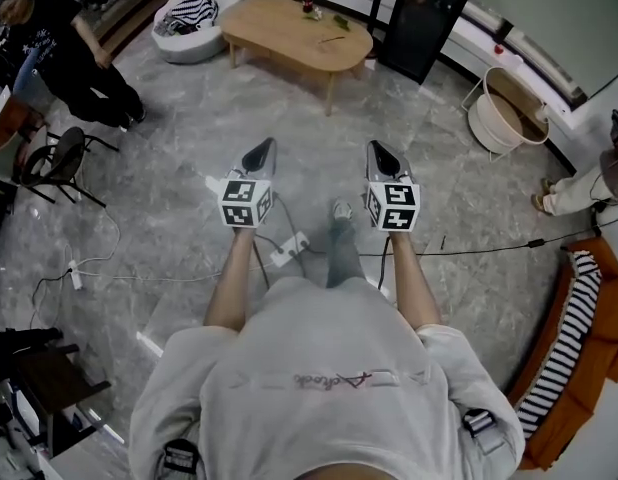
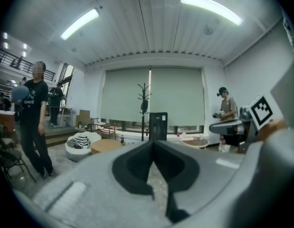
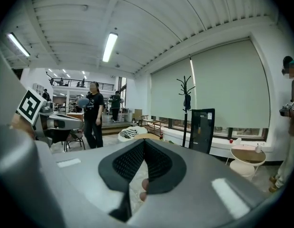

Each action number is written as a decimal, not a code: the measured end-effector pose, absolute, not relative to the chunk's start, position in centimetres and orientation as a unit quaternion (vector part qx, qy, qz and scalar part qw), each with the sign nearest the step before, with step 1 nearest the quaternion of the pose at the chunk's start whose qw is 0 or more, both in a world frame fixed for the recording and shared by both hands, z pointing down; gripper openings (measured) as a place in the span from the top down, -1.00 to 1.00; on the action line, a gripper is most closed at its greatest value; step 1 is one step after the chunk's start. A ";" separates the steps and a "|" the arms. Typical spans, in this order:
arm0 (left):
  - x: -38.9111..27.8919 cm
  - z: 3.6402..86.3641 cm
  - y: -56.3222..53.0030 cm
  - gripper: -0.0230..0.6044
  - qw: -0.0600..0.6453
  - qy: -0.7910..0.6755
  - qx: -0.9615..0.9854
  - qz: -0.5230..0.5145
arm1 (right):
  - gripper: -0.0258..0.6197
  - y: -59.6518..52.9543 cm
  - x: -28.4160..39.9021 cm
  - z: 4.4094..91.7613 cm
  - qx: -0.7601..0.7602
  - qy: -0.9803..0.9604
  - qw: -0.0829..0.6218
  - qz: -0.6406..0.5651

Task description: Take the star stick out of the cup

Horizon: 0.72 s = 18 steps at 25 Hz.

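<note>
The left gripper (image 2: 152,142) is keeping its jaws fully closed, the dark pads meeting at the tips with nothing between them. The right gripper (image 3: 143,140) is likewise holding its jaws together and is carrying nothing. In the head view both are being held out side by side at the middle of the frame, left gripper (image 1: 265,146) and right gripper (image 1: 377,148), pointing toward the top of the picture over grey floor (image 1: 189,168), each with its marker cube toward the person's forearms. A power strip (image 1: 289,250) with cables is lying on the floor just below and between them.

An oval wooden table (image 1: 279,30) is standing well apart from the grippers at the top middle. A few small things (image 1: 311,8) are sitting on it, too small to tell which is the cup or the star stick. A white beanbag (image 1: 194,13) is sitting left of the table and a black cabinet (image 1: 424,18) right of it. A person (image 1: 74,53) is standing at the upper left.
</note>
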<state>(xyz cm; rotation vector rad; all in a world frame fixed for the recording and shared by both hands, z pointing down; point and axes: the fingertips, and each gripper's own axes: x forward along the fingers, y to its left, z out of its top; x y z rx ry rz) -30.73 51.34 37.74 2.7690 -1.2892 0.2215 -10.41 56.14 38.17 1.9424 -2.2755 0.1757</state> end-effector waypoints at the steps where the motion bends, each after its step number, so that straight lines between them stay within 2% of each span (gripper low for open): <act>1: -30.6 37.8 50.8 0.92 0.039 -0.421 0.903 0.072 | 0.91 55.7 -10.1 38.3 0.647 -0.757 0.070 0.059; 18: -26.1 38.6 38.5 0.92 0.053 -0.441 0.892 0.081 | 0.91 43.1 -5.0 40.1 0.630 -0.768 0.080 0.079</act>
